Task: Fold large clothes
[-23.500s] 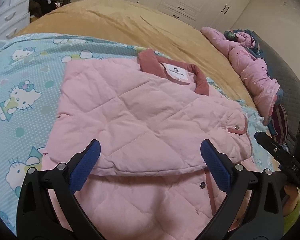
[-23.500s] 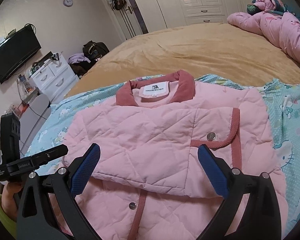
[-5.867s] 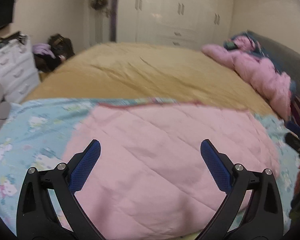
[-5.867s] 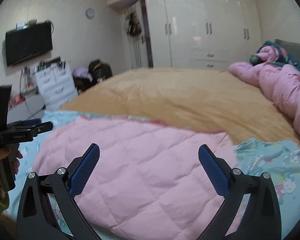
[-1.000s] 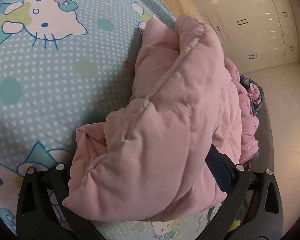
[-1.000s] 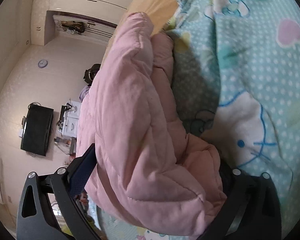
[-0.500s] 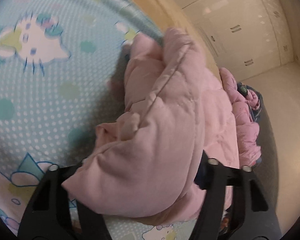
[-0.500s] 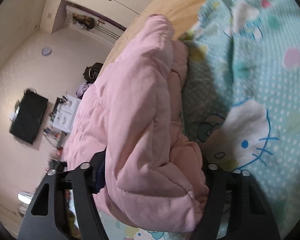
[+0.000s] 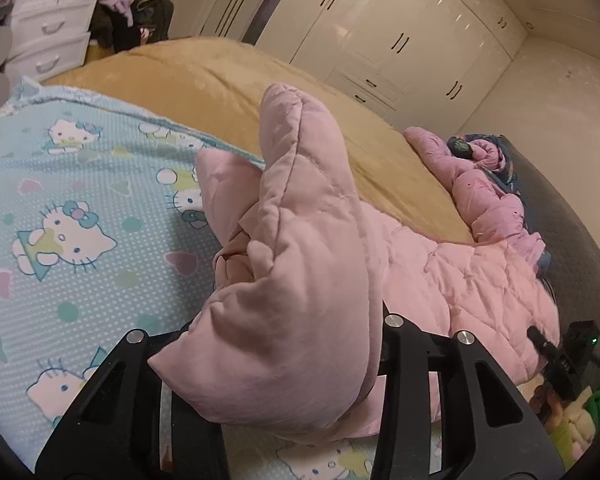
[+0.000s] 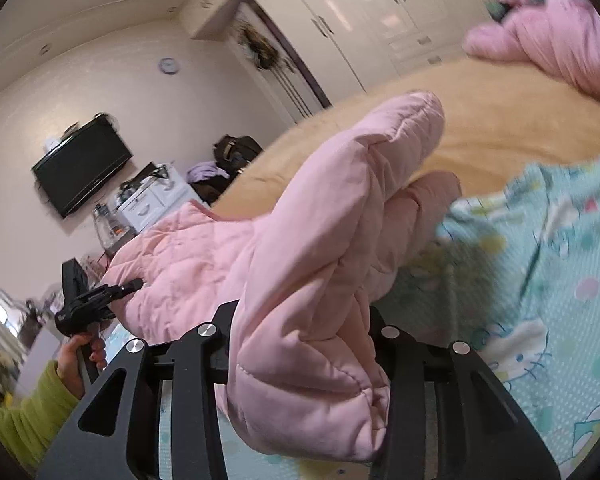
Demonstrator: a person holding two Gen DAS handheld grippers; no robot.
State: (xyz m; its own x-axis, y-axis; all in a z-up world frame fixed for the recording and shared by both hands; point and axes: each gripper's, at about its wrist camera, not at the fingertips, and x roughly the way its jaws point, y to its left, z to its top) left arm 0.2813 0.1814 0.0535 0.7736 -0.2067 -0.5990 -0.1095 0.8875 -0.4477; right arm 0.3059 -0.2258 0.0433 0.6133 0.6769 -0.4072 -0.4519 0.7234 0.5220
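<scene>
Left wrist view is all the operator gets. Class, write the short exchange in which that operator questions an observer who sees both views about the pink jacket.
Operator: Does the right gripper hold the pink jacket too?
Observer: Yes. Its jaws have just been closing and now pinch a bunched end of the jacket.
Operator: What hangs on the wall beyond that end?
Observer: A black television, mounted flat on the wall.

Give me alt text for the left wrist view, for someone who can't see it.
The left hand-held gripper is clamped on a thick bunched edge of a pink quilted jacket, held above a light blue cartoon-cat blanket. Behind lie a tan bedspread, white wardrobes and another pink quilted garment at right.
</scene>
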